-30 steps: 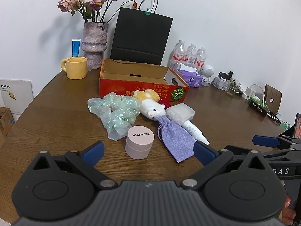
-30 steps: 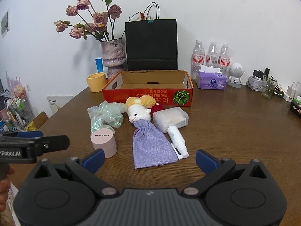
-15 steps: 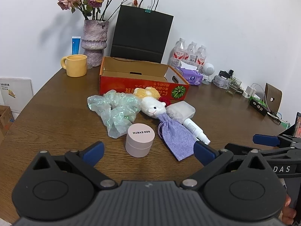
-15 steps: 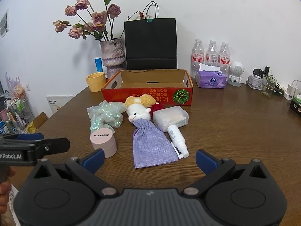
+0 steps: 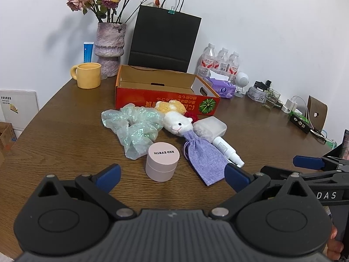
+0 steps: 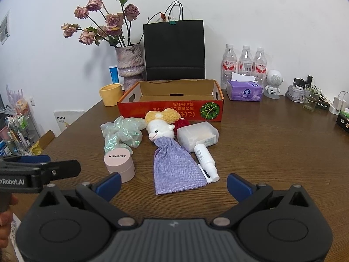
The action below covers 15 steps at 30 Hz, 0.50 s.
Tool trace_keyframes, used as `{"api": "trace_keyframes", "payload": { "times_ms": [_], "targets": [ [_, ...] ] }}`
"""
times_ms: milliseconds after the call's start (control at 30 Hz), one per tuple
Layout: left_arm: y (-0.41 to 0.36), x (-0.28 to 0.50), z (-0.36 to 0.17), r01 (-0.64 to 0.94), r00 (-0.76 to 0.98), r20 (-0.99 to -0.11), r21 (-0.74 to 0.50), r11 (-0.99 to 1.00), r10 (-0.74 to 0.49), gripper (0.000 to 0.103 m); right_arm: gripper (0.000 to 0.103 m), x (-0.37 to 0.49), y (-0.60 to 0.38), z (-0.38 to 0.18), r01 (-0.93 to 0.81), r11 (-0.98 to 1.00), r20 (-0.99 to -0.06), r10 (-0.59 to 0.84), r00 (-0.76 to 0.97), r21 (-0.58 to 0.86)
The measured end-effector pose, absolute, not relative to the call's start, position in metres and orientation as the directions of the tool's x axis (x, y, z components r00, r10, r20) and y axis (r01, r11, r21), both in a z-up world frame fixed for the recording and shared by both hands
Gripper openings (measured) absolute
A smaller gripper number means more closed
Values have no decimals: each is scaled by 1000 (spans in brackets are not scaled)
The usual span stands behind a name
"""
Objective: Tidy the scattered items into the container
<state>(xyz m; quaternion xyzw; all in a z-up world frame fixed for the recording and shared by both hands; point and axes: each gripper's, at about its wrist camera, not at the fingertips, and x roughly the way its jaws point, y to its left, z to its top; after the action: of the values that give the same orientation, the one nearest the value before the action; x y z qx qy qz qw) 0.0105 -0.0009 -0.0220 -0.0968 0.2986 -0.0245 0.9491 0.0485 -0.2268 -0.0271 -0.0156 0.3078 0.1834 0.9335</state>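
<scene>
both tools (image 5: 172, 172) (image 6: 173, 180) edged closer, seemingly empty.

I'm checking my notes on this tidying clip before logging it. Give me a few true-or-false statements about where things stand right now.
1. The cardboard box holds no tidied items yet. True.
2. The left tongs grip the pink jar. False: they are open, and the jar stands on the table ahead of them.
3. The white spray bottle lies beside the purple pouch. True.
4. The right tongs are shut on the pouch. False: they are open and hold nothing.
5. The yellow mug sits inside the box. False: it stands on the table outside it.
</scene>
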Motion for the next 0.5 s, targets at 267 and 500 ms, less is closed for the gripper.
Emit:
{"api": "trace_keyframes", "payload": {
  "times_ms": [267, 500],
  "targets": [
    [-2, 9, -22, -10, 821, -561, -195, 981, -104, 103, 103, 48, -226, -27, -349, 933, -580, 331, 745, 84],
    [-3, 10, -22, -7, 821, -561, -192, 981, -103, 103, 103, 48, -226, -27, -347, 934, -580, 330, 745, 85]
  ]
}}
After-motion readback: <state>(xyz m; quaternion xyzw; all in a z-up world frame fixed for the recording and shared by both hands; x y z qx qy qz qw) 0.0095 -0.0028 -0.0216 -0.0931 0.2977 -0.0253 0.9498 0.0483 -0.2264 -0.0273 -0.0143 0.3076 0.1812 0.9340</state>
